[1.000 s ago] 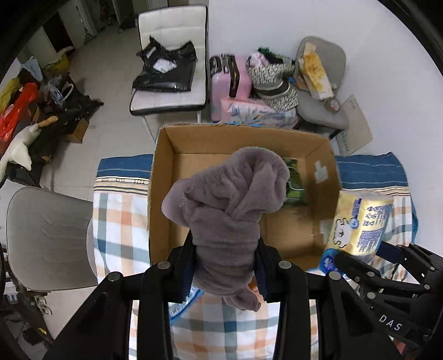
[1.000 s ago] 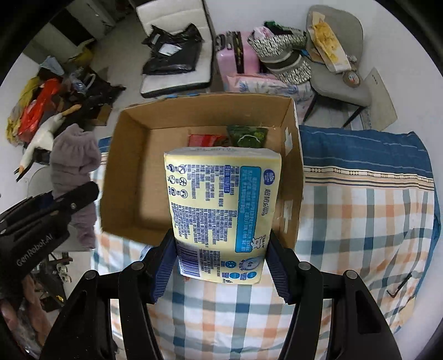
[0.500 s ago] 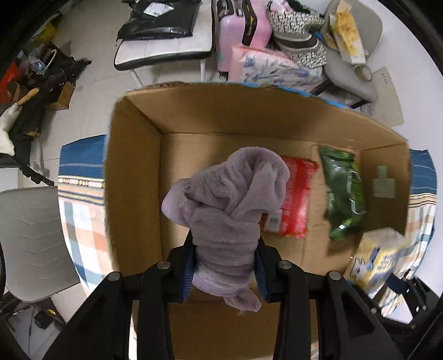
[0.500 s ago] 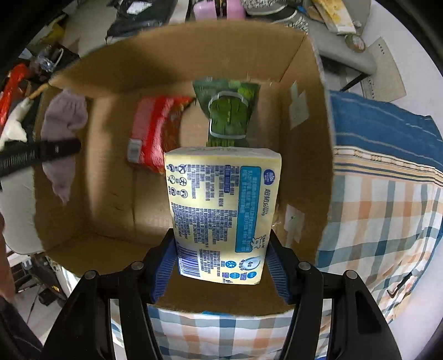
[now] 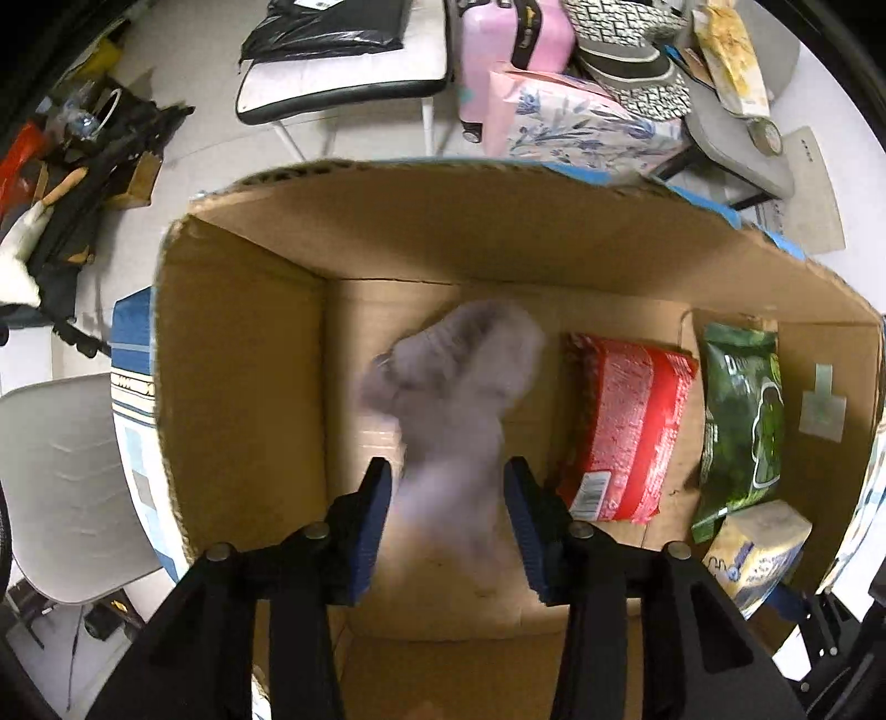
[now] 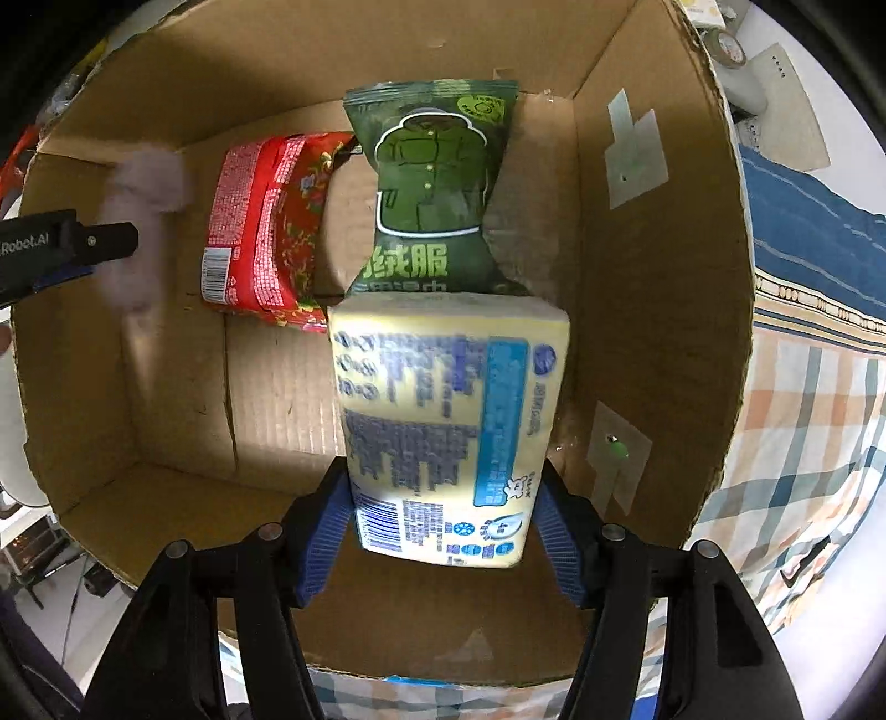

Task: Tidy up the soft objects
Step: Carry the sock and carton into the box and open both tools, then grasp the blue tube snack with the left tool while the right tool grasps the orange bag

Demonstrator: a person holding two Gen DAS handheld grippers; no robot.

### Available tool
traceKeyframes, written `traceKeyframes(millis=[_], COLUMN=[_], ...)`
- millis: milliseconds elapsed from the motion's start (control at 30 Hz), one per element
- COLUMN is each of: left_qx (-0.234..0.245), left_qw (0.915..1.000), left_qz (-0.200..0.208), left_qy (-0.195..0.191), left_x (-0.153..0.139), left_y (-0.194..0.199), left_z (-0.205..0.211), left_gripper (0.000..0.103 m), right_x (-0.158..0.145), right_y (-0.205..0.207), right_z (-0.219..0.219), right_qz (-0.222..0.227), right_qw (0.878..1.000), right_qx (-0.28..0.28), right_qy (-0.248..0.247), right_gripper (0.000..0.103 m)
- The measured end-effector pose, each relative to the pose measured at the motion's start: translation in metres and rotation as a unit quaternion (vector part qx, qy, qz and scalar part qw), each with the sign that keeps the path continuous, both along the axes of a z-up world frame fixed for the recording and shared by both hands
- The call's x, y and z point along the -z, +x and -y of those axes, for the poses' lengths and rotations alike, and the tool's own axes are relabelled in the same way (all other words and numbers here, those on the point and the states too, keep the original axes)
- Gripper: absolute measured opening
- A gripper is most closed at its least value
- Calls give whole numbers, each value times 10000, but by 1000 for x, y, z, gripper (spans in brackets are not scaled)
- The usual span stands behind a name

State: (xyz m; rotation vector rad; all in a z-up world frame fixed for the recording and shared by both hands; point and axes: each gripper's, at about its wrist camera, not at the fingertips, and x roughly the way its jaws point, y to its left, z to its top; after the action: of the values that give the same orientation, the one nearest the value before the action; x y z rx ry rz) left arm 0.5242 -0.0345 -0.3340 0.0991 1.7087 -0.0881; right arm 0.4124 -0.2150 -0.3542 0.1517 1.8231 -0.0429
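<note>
A cardboard box [image 5: 443,166] [image 6: 720,277] fills both views. In the left wrist view a blurred purple fleece cloth [image 5: 454,410] drops between the parted fingers of my left gripper [image 5: 448,487], over the box's left half. My right gripper [image 6: 443,498] has its fingers spread beside a yellow tissue pack [image 6: 448,432], blurred and low in the box's right side. That pack [image 5: 758,548] also shows at the left view's lower right. A red packet [image 5: 626,432] [image 6: 266,221] and a green packet [image 5: 742,421] [image 6: 432,183] lie on the box floor. The cloth [image 6: 144,205] and left gripper [image 6: 83,243] appear at far left.
The box stands on a plaid tablecloth [image 6: 803,415] with a blue striped border. A grey chair [image 5: 61,487] is at the left. Beyond the box are a white chair [image 5: 343,83], a pink suitcase [image 5: 515,50], bags and floor clutter [image 5: 83,166].
Both grippers moved forward and down into the box. Their fingers have spread slightly, and the cloth and tissue pack now blur as they slip free.
</note>
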Motion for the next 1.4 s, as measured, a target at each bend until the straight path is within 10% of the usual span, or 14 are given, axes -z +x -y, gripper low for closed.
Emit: traceKeyframes(millis=[400, 1400], left_qx=[47, -163], left_qw=[9991, 9745], left_qz=[425, 2234], left_qy=[-50, -138], left_x=[-40, -171], left_y=[-15, -178], left_z=[-4, -41], left_gripper=[92, 93], right_x=[-29, -149], right_y=[3, -85], right_z=[1, -40], right_qz=[259, 1798], right_qw=[9996, 9836], right_qx=[43, 80], right_qy=[-39, 146], right_gripper=[93, 102])
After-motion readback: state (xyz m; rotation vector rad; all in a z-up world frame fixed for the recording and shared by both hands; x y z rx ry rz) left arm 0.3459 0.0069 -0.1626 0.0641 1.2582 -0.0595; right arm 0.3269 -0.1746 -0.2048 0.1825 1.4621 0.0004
